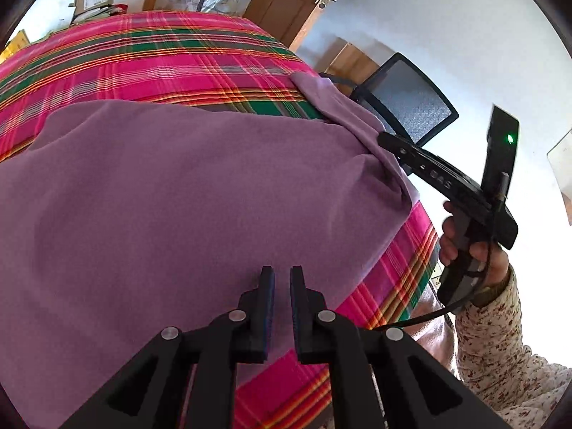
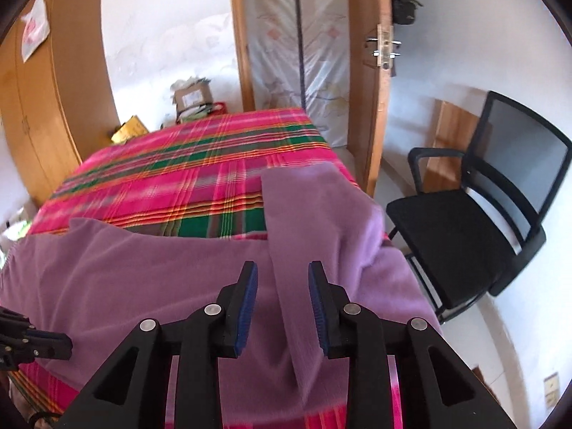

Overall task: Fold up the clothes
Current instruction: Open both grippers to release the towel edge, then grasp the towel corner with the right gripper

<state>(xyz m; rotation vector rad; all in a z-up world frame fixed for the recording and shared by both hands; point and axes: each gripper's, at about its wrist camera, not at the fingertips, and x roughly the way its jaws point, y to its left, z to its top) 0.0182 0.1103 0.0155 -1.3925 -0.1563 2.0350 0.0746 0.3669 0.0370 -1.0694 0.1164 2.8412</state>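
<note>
A purple garment (image 1: 178,196) lies spread over the near part of a pink and green plaid bed cover (image 1: 161,60). One sleeve (image 2: 304,221) is folded back along the garment's right side as a long strip. My left gripper (image 1: 282,282) hovers over the garment's near hem, its fingers a narrow gap apart with nothing between them. My right gripper (image 2: 282,286) is open above the near end of the sleeve strip and holds nothing. In the left wrist view, the right gripper's tip (image 1: 384,139) sits at the garment's right edge beside the sleeve fold.
A black mesh office chair (image 2: 464,221) stands close to the bed's right side. A wooden door (image 2: 368,107) is behind it, and a wardrobe (image 2: 46,107) at far left. A cardboard box (image 2: 195,98) sits beyond the bed. A hand in a floral sleeve (image 1: 493,321) holds the right tool.
</note>
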